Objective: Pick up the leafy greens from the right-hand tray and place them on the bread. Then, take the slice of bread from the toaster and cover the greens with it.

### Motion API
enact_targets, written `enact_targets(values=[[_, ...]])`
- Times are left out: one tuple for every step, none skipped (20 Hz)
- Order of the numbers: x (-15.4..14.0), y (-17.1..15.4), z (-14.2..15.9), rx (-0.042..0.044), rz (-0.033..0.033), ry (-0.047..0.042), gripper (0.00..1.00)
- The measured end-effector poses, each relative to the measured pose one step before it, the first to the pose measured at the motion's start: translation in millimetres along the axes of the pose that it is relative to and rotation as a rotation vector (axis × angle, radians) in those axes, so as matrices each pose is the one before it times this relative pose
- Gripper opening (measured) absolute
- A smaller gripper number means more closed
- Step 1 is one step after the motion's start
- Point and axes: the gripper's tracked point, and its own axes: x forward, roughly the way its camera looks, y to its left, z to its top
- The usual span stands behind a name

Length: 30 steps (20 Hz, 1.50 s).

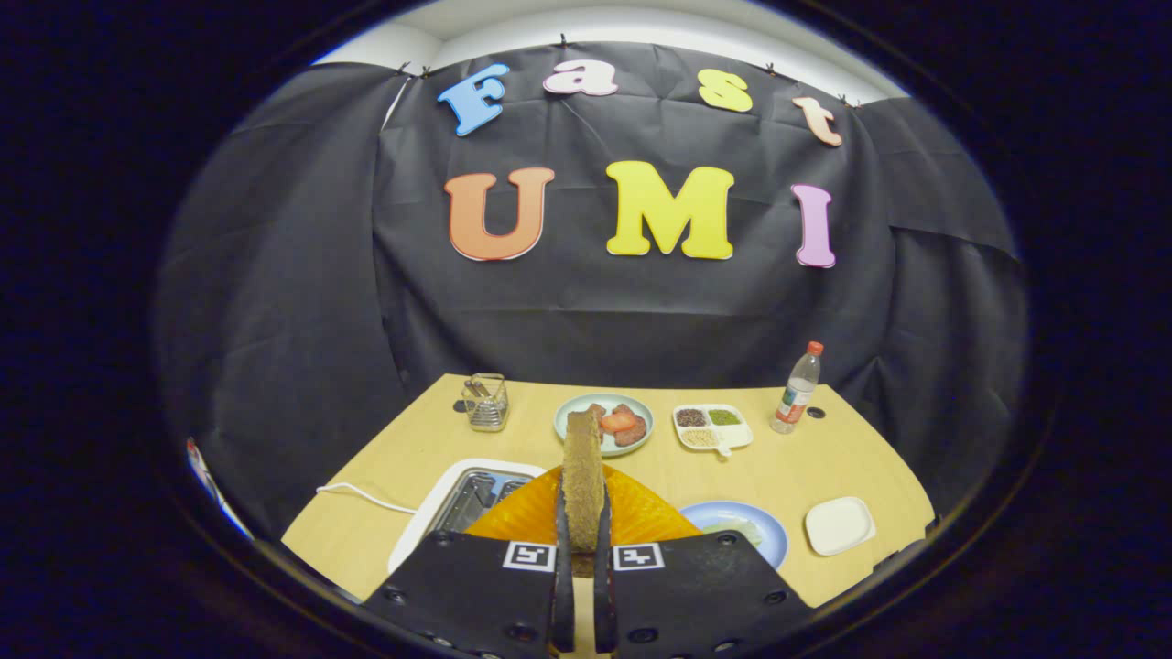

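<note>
My gripper (582, 526) is shut on a brown slice of bread (582, 476), which stands on edge between the two fingers and rises above them. Right behind and under the slice lies an orange plate (641, 513); whatever rests on it is hidden by the bread and fingers. The white toaster (467, 499) sits just left of the fingers with its slots open to view. To the right of the fingers a blue plate (760, 526) holds pale green leafy pieces (737, 529).
Farther back on the wooden table (824, 462) stand a wire holder (485, 401), a light plate with red slices (606, 423), a divided white dish of seeds (712, 426) and a water bottle (797, 389). A small white square dish (840, 525) sits near the right edge. A white cord (362, 494) runs left from the toaster.
</note>
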Motion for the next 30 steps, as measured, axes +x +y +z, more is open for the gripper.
enact_targets(values=[[2.44, -12.60, -8.83, 0.00762, -0.02017, 0.01164, 0.08], [4.64, -10.82, -6.61, 0.00537, -0.01412, 0.00655, 0.08], [3.93, -8.58, -7.23, 0.00799, -0.00538, 0.00829, 0.08], [5.51, -7.42, -8.88, 0.00307, -0.00059, 0.01458, 0.08], [4.99, -9.21, -10.06, -0.00373, -0.00757, 0.02240, 0.08], [5.12, -9.44, -8.47, -0.00756, -0.00999, 0.02400, 0.08], [5.13, -7.98, -7.08, -0.00251, -0.00670, 0.01570, 0.08], [4.66, -5.61, -4.67, 0.00517, -0.00250, 0.01156, 0.08], [4.29, -6.05, -4.61, 0.00420, -0.00181, 0.00722, 0.08], [4.97, -5.79, -4.72, 0.00089, -0.00186, 0.01314, 0.08], [5.33, -4.25, -5.68, -0.00266, 0.00033, 0.01569, 0.08], [5.80, -2.86, -5.73, 0.00312, 0.00477, 0.01969, 0.08], [4.96, -1.90, -3.74, 0.00590, 0.00902, 0.01198, 0.08], [4.61, -0.22, -3.19, 0.00725, 0.01549, 0.00972, 0.08], [4.22, -0.46, -4.48, 0.00184, 0.01522, 0.00986, 0.08], [4.81, -1.79, -4.77, -0.00006, 0.01229, 0.01128, 0.08], [4.30, -4.25, -5.45, -0.00289, -0.00256, 0.01537, 0.08], [3.74, -4.19, -3.67, 0.00490, 0.00653, 0.00937, 0.08], [1.43, -2.33, -0.62, 0.01075, 0.01140, -0.00151, 0.08], [0.19, -5.40, 0.26, 0.00847, 0.00188, -0.00404, 0.08], [-1.30, -6.44, 0.99, 0.00808, -0.00165, -0.00596, 0.08], [0.37, -5.84, 0.82, 0.00835, -0.00017, -0.00544, 0.08], [1.52, -5.55, -1.37, 0.00721, 0.00060, 0.00257, 0.10], [2.03, -4.49, -2.14, 0.00662, 0.00207, 0.00650, 0.10], [3.13, -4.66, -2.72, 0.00731, 0.00293, 0.00903, 0.10], [1.58, -5.68, -3.04, 0.00445, -0.00262, 0.00960, 0.10], [2.07, -5.49, -2.09, 0.00452, 0.00123, 0.00656, 0.10], [1.99, -4.34, -1.53, 0.00444, 0.00402, 0.00466, 0.10], [2.43, -3.81, -1.56, 0.00534, 0.00334, 0.00756, 0.10], [2.66, -4.26, -2.00, 0.00541, 0.00037, 0.00759, 0.10]])
